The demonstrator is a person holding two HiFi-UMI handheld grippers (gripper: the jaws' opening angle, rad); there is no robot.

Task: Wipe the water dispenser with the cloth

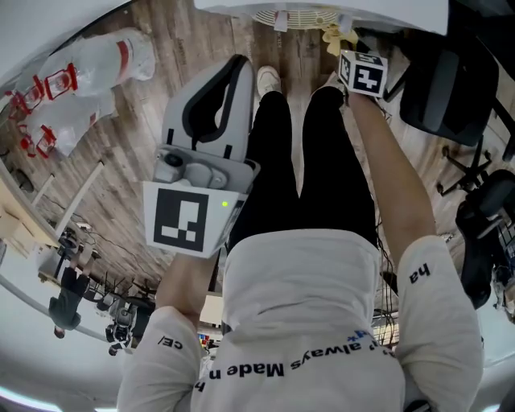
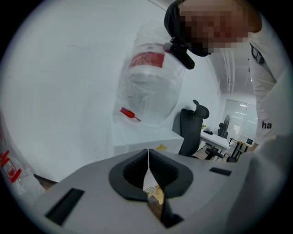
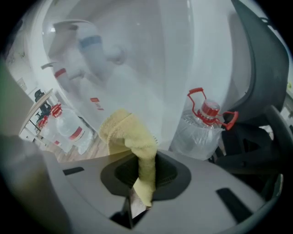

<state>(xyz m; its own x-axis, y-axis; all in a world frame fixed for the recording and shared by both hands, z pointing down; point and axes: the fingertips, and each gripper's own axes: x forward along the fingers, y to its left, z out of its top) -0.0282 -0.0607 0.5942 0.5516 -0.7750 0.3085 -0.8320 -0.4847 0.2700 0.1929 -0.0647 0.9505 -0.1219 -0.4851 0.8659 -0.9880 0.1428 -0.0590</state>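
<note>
The white water dispenser point(image 3: 137, 68) fills the right gripper view, its taps just ahead; in the head view its top edge point(image 1: 322, 12) lies beyond the person's feet. My right gripper point(image 3: 145, 171) is shut on the yellow cloth point(image 3: 130, 137), which bunches up against the dispenser's front. In the head view the cloth point(image 1: 334, 36) shows past the right gripper's marker cube point(image 1: 362, 74). My left gripper point(image 2: 148, 157) is shut with nothing in it and hangs back at the left point(image 1: 229, 80). From there I see the dispenser's side point(image 2: 137, 137) and the bottle point(image 2: 149, 87) on top.
A spare water bottle point(image 3: 201, 128) with a red cap stands to the right of the dispenser. More bottles point(image 3: 68, 128) lie on the wooden floor at the left point(image 1: 88, 72). A black office chair point(image 1: 447, 80) stands close on the right.
</note>
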